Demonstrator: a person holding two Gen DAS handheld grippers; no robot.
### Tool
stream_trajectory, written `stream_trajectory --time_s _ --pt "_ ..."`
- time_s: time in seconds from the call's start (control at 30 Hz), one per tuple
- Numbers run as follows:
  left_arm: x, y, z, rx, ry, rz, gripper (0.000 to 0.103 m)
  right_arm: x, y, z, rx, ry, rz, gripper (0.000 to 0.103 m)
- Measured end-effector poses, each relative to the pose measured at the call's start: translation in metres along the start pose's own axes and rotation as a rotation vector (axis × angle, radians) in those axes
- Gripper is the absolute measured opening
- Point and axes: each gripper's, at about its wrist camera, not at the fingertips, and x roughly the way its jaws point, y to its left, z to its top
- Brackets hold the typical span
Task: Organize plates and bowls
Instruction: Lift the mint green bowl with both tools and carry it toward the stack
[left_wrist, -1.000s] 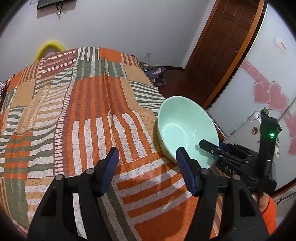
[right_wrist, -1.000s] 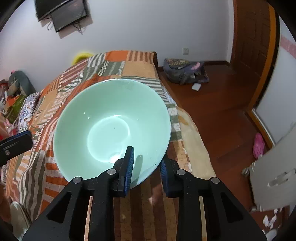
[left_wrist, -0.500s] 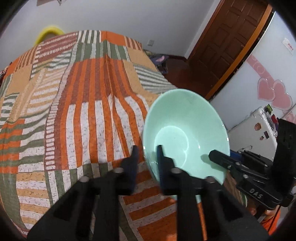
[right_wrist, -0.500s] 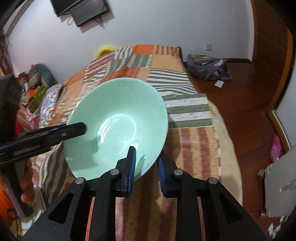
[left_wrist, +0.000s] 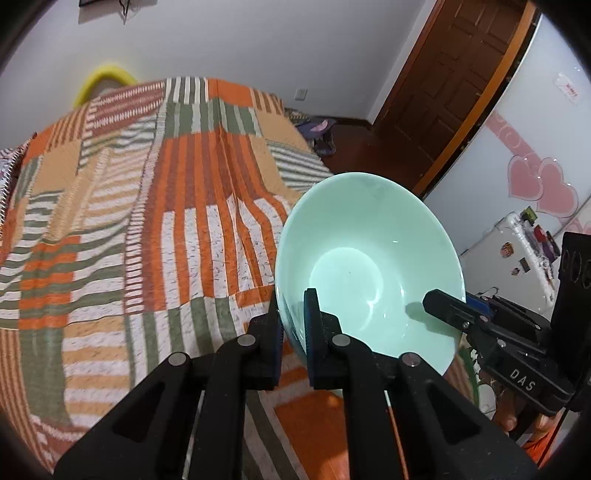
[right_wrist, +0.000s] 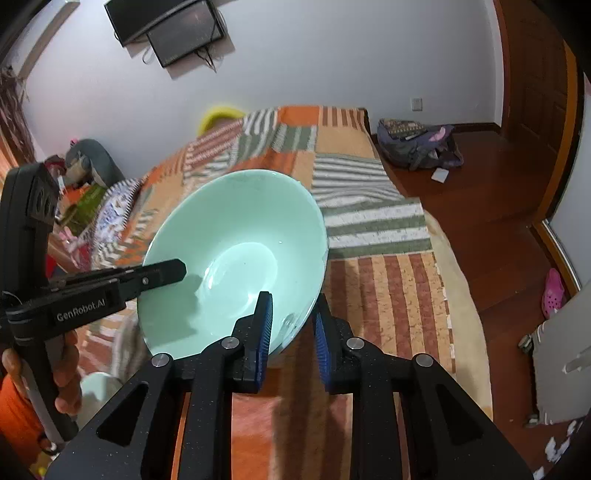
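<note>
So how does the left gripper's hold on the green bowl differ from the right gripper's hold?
The left gripper pinches the green bowl on its rim toward the striped bedspread; the right gripper pinches the opposite rim, toward the wooden floor. The left gripper's pads look dark, the right gripper's pads bright blue. Both are shut on the rim, one finger inside the bowl and one outside.

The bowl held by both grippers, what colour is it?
Pale mint green bowl, plain; clearest in the right wrist view.
</note>
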Motion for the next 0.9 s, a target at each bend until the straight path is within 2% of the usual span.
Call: stream_trajectory --time_s 0.23,0.47,0.9 --pt "-0.071 -0.006 -0.017 0.021 -0.088 0.039 0.010 -0.040 0.038 0.001 -0.053 -0.064 0.030 0.019" --pt "-0.138 0.011 -0.044 -0.003 -0.147 0.068 0.011 -0.068 0.089 -0.008 -0.134 -0.108 0.067 0.019" --pt "-0.265 0.077 -0.127 -0.065 -0.248 0.199 0.011 -0.066 0.194 -0.040 -0.248 -0.106 0.207 0.019"
